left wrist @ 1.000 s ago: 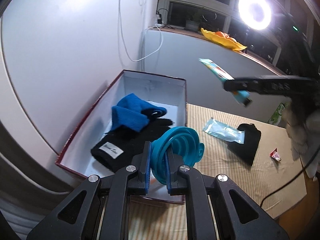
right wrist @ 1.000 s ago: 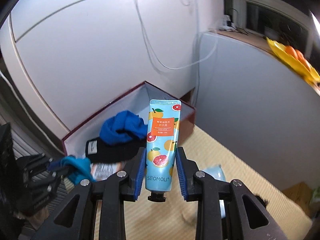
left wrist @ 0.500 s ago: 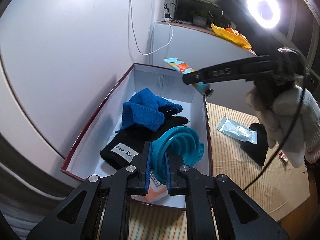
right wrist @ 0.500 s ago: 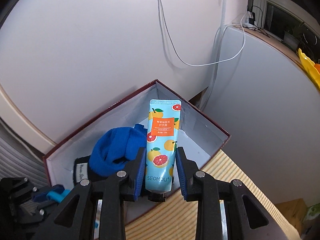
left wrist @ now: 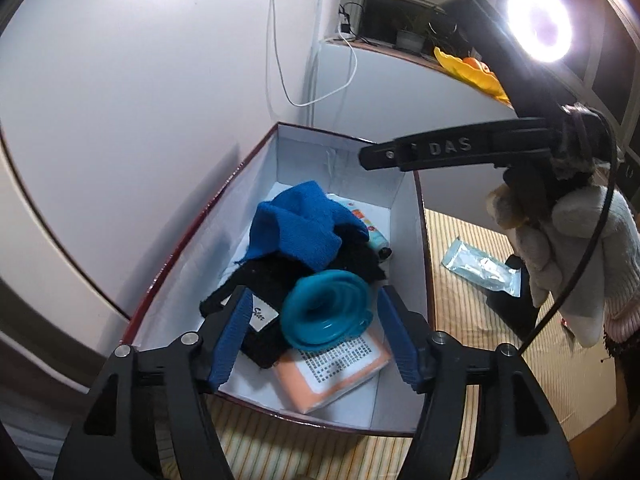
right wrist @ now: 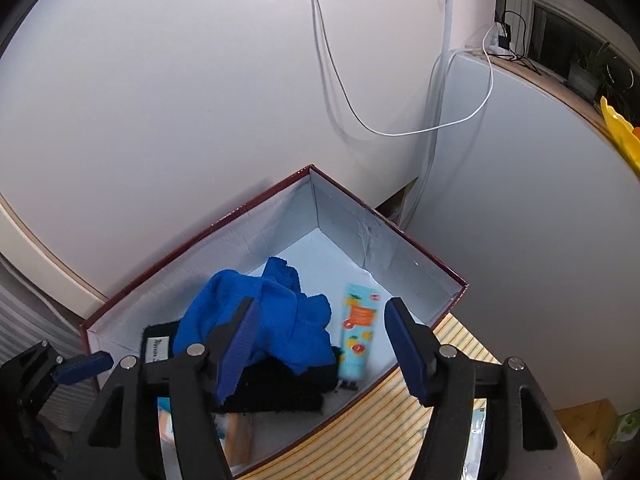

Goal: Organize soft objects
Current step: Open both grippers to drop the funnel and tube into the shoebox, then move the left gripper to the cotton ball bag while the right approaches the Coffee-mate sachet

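teal silicone funnel [left wrist: 326,312] lies on the black knit in the box [left wrist: 420,256], free between our opening left gripper [left wrist: 312,336] fingers; it could roll toward five o'clock. our right gripper [right wrist: 320,344] fingers open empty above the hand cream tube [right wrist: 356,332].

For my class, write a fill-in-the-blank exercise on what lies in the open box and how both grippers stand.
1. The collapsible teal silicone funnel lies inside the white-lined cardboard ____.
2. The fruit-printed hand cream tube lies beside the crumpled ____ cloth.
3. The left gripper is opening, with ____ pressed between its pads.
4. The black knit item carries a white ____.

Missing words: box; blue; nothing; label
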